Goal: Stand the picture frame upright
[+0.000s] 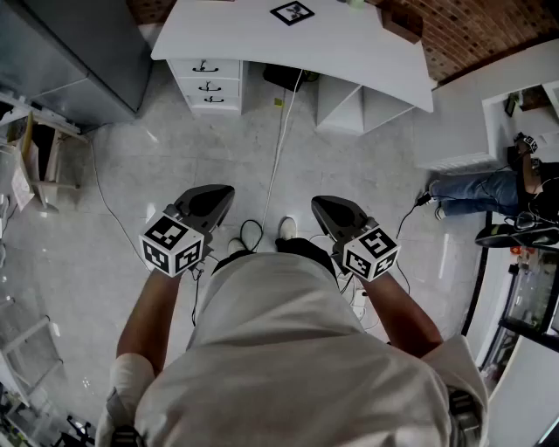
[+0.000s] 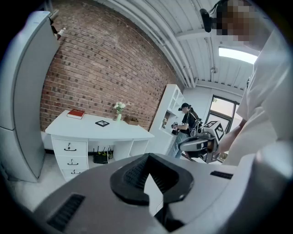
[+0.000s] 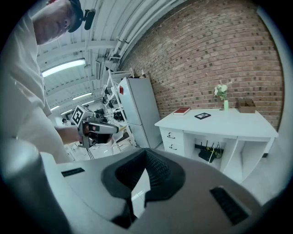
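Left tongs (image 1: 218, 194) and right tongs (image 1: 325, 206) are both closed up, holding nothing, well short of the desk (image 1: 367, 52). The picture frame (image 1: 292, 12) lies flat on the far desk. Flat and thin like that, it'll probably skid away if a jaw just pushes its edge.

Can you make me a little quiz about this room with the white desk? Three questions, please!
1. True or false: the picture frame lies flat on the white desk.
2. What is between the jaws of the left gripper? A: a cup. B: nothing, they are shut. C: the picture frame.
3. Fill in: the book on the desk is ___ in colour.
Key: 1 true; 2 B; 3 red.
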Available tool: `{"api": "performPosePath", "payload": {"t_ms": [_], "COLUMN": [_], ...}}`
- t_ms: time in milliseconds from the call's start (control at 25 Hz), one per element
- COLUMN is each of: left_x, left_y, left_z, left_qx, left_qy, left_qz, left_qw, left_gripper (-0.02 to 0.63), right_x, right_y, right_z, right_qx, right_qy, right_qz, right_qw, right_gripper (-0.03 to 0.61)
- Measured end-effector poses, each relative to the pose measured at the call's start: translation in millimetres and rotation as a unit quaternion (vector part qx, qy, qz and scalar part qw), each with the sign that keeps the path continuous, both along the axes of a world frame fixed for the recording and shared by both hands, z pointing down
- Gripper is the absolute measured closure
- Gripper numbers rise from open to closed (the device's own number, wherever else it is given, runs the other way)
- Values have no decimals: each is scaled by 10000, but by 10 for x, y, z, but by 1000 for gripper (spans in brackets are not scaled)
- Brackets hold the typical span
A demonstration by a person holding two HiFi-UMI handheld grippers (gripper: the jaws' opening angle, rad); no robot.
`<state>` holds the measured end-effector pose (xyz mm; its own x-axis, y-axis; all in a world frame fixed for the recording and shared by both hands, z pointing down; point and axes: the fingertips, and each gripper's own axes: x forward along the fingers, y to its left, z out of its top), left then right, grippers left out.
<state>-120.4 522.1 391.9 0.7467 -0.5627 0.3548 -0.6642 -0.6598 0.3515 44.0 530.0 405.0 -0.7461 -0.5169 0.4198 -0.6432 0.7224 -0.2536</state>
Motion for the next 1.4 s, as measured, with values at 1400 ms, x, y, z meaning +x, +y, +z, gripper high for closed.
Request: {"api": "performPosePath", "payload": {"t_ms": [1400], "left_x": [1520], "left_y": [-1563], "left_z": [-10], "left_qx": [-16], "left_qy": [-114], "left_qz": [-47], "left_qw": [9999], "left_gripper": [466], "right_x": [1331], "right_y": [-1608], "right_z": [68], "right_qx": [376], "right_qy": [-776], "right_qz": [542], "right_qw": [9948], "right_gripper": [454]}}
